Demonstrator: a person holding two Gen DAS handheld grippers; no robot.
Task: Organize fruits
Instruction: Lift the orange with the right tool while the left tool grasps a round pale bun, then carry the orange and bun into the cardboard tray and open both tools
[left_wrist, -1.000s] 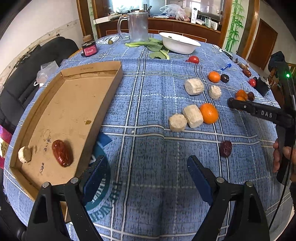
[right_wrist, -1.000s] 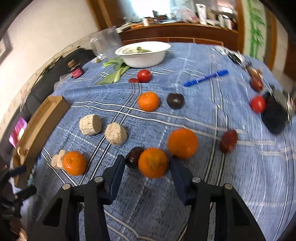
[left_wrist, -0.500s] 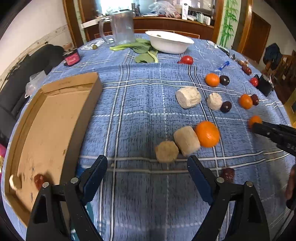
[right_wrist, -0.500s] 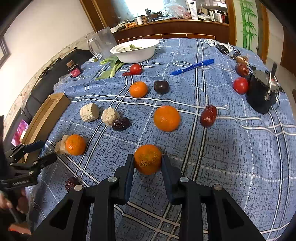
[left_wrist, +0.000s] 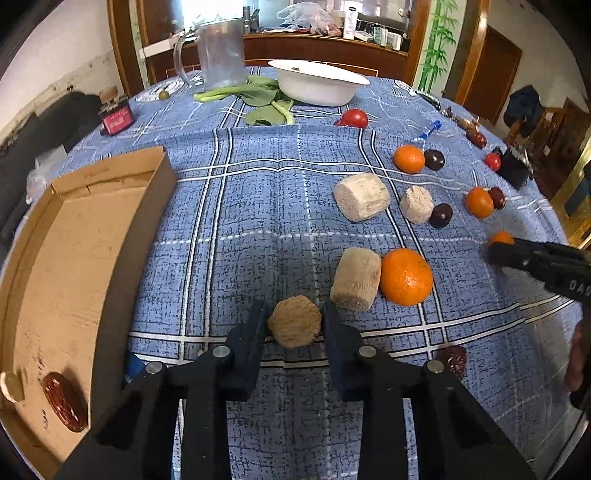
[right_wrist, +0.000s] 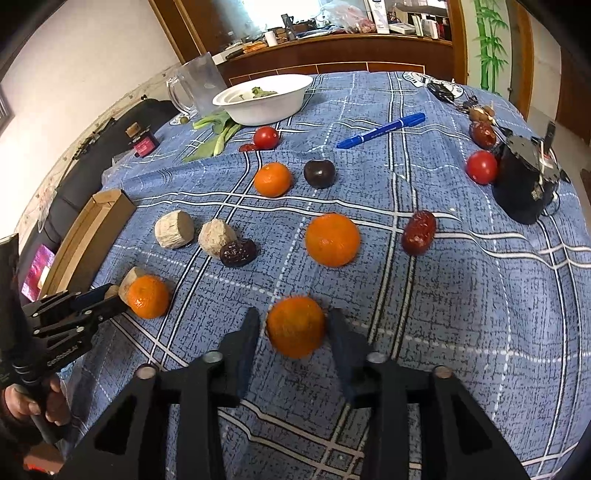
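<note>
A blue checked tablecloth carries a cardboard tray at the left edge. The left gripper is closing on a tan chunk. The right gripper, marked "DA" on its side, is opening around an orange.

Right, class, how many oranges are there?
4 oranges: one beside the dark plum, one mid-table, one touching a beige chunk, one between the right gripper's opening jaws. None seems hidden.
</note>
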